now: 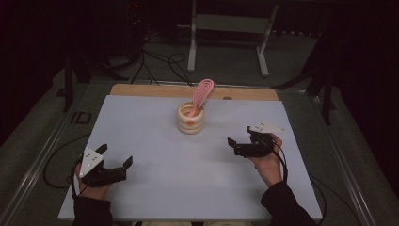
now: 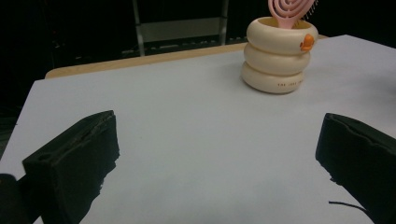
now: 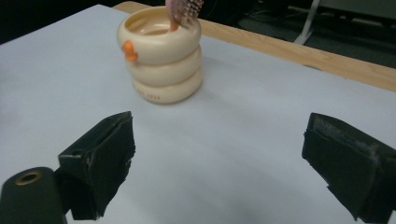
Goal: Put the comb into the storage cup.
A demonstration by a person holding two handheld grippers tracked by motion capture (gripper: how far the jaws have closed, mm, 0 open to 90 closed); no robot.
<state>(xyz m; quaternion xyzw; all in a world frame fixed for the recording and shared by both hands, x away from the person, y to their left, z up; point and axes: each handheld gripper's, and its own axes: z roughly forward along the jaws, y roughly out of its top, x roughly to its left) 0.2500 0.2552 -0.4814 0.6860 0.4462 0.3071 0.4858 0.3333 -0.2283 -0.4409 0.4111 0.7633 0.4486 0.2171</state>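
Observation:
A cream ringed holder (image 1: 190, 118) with a small orange duck mark stands at the back middle of the white board. A pink hairbrush (image 1: 202, 95) stands in it, head up, leaning right. The holder (image 2: 278, 56) and the brush (image 2: 290, 11) lie ahead to the right in the left gripper view; the holder (image 3: 161, 53) and brush bristles (image 3: 185, 10) lie ahead to the left in the right gripper view. My left gripper (image 1: 115, 157) rests open near the front left. My right gripper (image 1: 240, 135) is open at the right, front-right of the holder. Nothing is between either pair of jaws.
The white board (image 1: 155, 174) lies on a wooden table whose edge (image 1: 155, 89) shows at the back. Behind the table stand a white metal frame (image 1: 229, 28) and cables (image 1: 157, 61) on the dark floor.

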